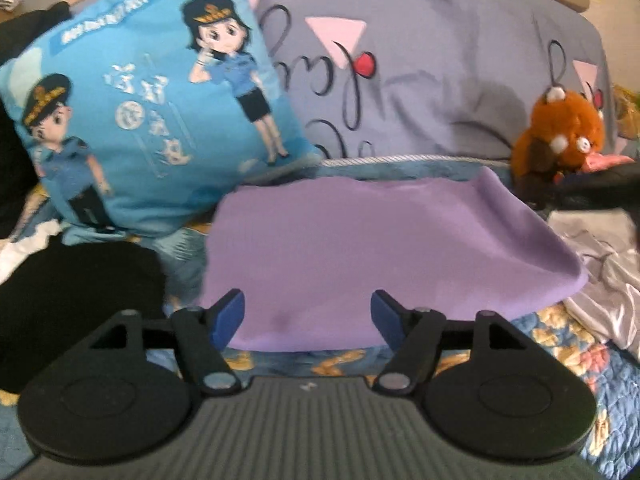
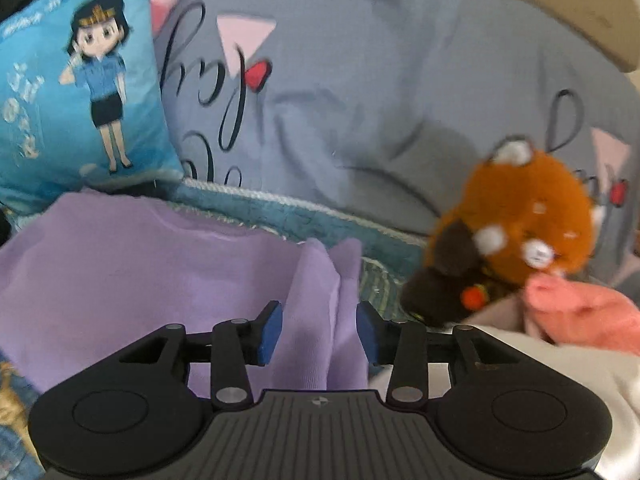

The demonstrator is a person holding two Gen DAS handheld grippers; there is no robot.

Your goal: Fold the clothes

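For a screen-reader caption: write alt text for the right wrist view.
The right gripper, jaws open, straddles a raised fold of a purple garment lying on a bed. Behind it are a blue cartoon-officer cushion and a grey-blue pillow, with an orange plush toy at right.

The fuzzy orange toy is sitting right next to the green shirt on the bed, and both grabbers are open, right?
Not quite: the shirt is purple, not green, as the right wrist view shows. The rest holds: the fuzzy orange toy sits next to it on the bed, and the left gripper and right gripper are both open.
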